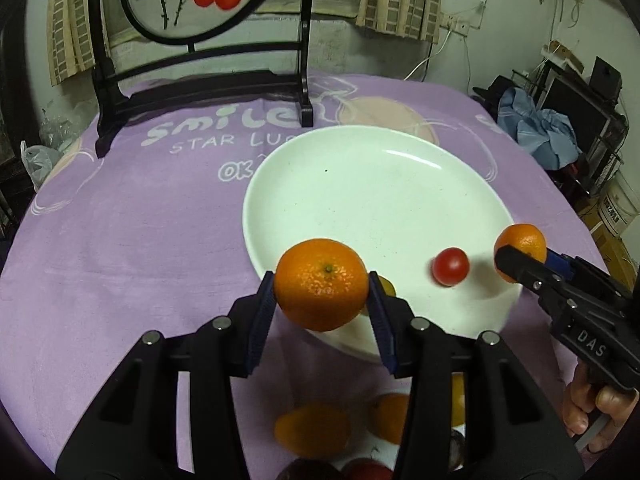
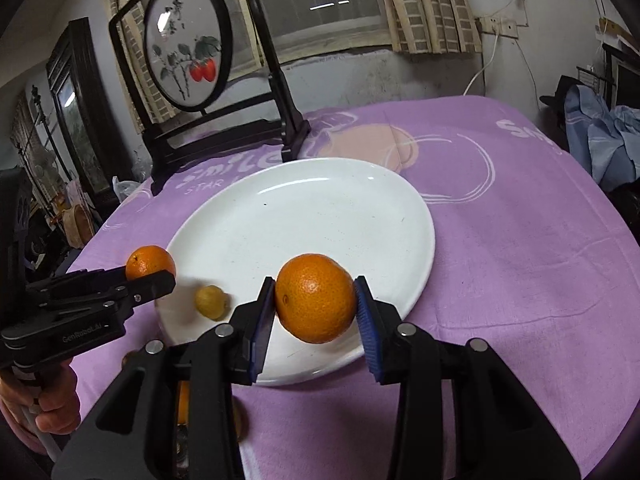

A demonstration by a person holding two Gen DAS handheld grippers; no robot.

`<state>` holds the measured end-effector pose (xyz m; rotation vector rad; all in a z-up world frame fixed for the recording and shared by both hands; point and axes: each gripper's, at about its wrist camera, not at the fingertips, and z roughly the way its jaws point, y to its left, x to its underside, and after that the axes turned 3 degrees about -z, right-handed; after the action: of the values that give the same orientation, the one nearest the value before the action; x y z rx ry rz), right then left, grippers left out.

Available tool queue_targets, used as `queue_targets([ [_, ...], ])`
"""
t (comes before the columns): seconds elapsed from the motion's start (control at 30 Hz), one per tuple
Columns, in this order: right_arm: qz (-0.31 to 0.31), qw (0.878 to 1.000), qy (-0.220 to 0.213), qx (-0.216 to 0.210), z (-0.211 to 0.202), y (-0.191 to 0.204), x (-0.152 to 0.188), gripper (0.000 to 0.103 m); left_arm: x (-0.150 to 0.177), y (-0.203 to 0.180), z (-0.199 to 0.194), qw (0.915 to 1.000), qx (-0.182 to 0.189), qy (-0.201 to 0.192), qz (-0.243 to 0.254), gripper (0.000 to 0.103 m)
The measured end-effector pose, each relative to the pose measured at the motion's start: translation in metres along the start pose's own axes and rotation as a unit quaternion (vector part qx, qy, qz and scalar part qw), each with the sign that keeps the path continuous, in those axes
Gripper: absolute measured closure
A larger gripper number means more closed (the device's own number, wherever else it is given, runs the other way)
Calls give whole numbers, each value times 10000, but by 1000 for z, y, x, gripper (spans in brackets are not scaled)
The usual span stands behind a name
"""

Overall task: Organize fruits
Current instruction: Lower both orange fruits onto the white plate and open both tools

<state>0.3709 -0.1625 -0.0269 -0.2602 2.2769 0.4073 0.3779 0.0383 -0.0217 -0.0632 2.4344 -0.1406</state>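
Two oranges held over the near edge of the plate, ready to be set down.

The left gripper (image 1: 322, 300) clamps a round orange mandarin (image 1: 322, 283) between its blue pads, above the near rim of the wide white ceramic plate (image 1: 372, 184) on the purple printed tablecloth (image 1: 132, 248). The right gripper (image 2: 316, 312) likewise grips a second round orange (image 2: 316, 298) over the plate's near right edge. Both tools tilt downward and forward from the near side, each held pistol-style in a person's hand (image 1: 596, 412). On the plate already lie a small red cherry tomato (image 1: 451, 266) and a small yellow-green fruit (image 2: 211, 301); more fruit waits, blurred, at the table's near edge. The carrying step looks under way; next, I judge, each orange must be lowered onto bare plate clear of the small fruits, then released gently so it does not roll.
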Motion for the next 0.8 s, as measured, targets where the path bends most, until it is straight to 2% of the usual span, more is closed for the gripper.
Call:
queue_targets([
  [0.37, 4, 9998, 193, 24, 22, 0, -2, 63, -14, 5, 15, 9997, -179, 4, -139, 57],
  [0.5, -13, 9997, 227, 71, 16, 2, -3, 63, -13, 4, 17, 9997, 33, 174, -163, 56],
  [0.57, -33, 10000, 63, 46, 2, 3, -4, 61, -13, 4, 12, 9996, 72, 176, -192, 55],
  [0.6, -88, 10000, -1, 20, -4, 5, -4, 60, -13, 5, 4, 9998, 54, 84, -194, 52],
  [0.67, -257, 9996, -137, 26, -19, 11, -3, 54, -15, 6, -13, 9996, 52, -135, -234, 34],
  [0.73, -391, 9990, -236, 5, -30, 19, -3, 51, -16, 9, -31, 9987, 128, -348, -336, 25],
  [0.8, -486, 9984, -218, -172, -39, 27, -1, 51, -11, 11, -47, 9981, 121, -493, -346, 24],
])
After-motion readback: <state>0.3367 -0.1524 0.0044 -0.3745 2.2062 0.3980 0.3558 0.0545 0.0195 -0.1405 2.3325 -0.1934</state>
